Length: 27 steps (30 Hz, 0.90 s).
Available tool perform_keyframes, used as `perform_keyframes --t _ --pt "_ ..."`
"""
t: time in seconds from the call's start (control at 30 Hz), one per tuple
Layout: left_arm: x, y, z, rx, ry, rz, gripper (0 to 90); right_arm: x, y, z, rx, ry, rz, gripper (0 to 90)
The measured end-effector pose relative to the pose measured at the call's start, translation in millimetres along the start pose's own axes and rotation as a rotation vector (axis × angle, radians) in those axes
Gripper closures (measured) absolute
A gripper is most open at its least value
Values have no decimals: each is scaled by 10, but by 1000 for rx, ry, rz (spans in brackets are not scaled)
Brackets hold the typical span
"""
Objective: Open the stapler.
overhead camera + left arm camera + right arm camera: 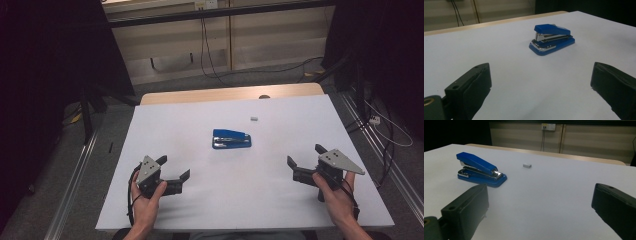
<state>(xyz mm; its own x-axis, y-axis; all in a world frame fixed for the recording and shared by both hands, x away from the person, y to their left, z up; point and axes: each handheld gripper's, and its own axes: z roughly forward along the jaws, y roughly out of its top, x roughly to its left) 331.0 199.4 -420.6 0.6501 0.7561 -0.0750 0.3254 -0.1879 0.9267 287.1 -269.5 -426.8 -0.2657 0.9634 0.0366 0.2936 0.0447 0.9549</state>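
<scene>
- A blue stapler (231, 139) is being left lying flat near the middle of the white table (200, 205), well apart from both tools.
- The left gripper (174, 171) is being held with its jaws spread apart, nothing between them.
- The right gripper (305, 156) is likewise being held wide apart and empty.
- A small grey block (253, 119) is being left beyond the stapler.

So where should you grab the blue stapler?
Probably across the long sides of the stapler, coming from above. It lies flat on the table, long and narrow, so open jaws fit over its width; the right gripper looks well placed.
</scene>
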Motion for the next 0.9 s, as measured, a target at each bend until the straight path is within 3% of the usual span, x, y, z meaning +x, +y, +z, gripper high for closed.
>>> perform_keyframes --t 0.2,0.3,0.47,0.6,0.7,0.9 --pt "-12 -8 14 15 -7 12 44 1 -2 9 -2 11 10 7" --pt "-20 -5 5 22 -19 27 50 18 7 31 13 64 41 9" --pt "-26 25 37 56 -72 45 69 34 23 88 12 99 34 18" --pt "-32 39 65 55 -78 61 69 44 58 119 16 144 15 21" --pt "-55 58 109 51 -66 86 58 84 72 121 -3 148 11 18" --pt "-90 70 182 40 -73 65 52 161 93 140 4 164 11 10"
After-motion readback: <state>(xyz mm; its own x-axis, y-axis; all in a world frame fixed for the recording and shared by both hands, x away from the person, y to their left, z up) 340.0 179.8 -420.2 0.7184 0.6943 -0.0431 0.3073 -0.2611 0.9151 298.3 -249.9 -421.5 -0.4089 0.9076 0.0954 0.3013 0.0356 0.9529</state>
